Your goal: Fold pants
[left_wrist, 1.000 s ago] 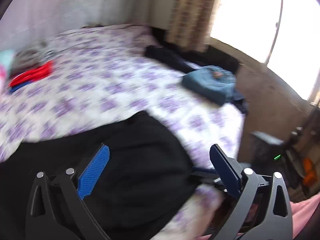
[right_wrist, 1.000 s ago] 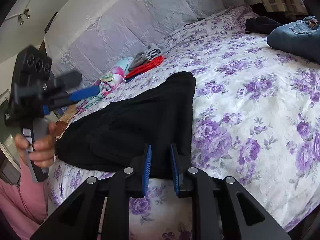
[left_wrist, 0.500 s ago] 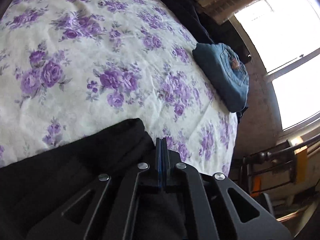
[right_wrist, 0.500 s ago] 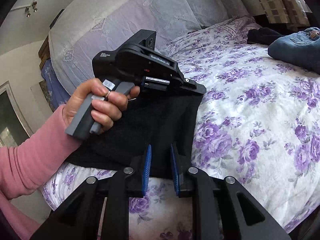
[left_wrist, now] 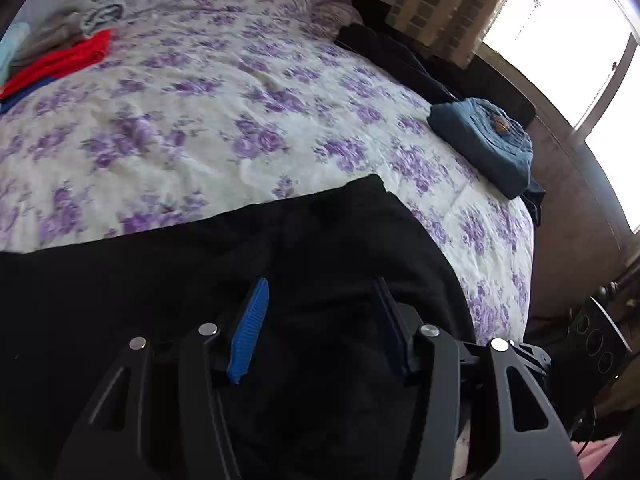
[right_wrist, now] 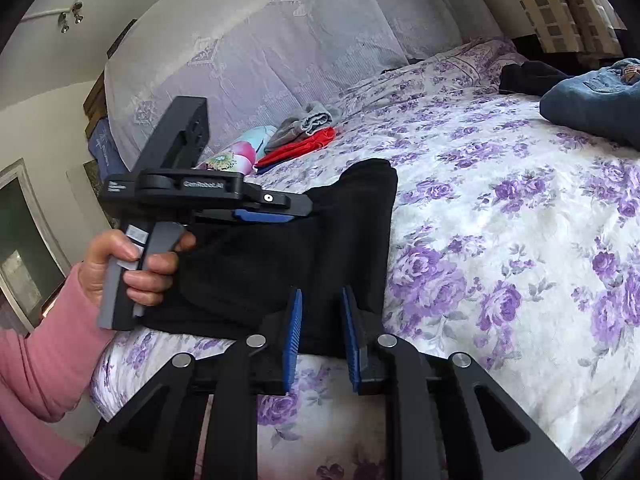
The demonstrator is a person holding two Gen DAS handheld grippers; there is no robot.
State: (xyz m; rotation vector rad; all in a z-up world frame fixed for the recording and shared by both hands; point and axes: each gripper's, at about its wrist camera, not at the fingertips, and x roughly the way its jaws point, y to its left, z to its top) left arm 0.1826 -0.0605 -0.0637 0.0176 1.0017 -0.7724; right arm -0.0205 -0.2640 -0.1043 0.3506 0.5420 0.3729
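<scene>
Black pants lie flat across the near corner of the floral bed sheet. My left gripper hangs just over them with its jaws opening; only flat black cloth shows below the blue pads, none pinched. In the right wrist view a hand in a pink sleeve holds that left gripper above the pants. My right gripper sits at the pants' near edge by the bed's front. Its pads stand a narrow gap apart, with the cloth's edge showing in the gap and no visible pinch.
Folded blue jeans rest near the bed's right edge, with dark clothes behind them. Red and grey garments and a floral pillow lie by the covered headboard. A bright window is at the right.
The left gripper, wide open a second ago and shut half a second ago, now has its jaws apart again and has swung lower over the pants. The right gripper has stayed put.
</scene>
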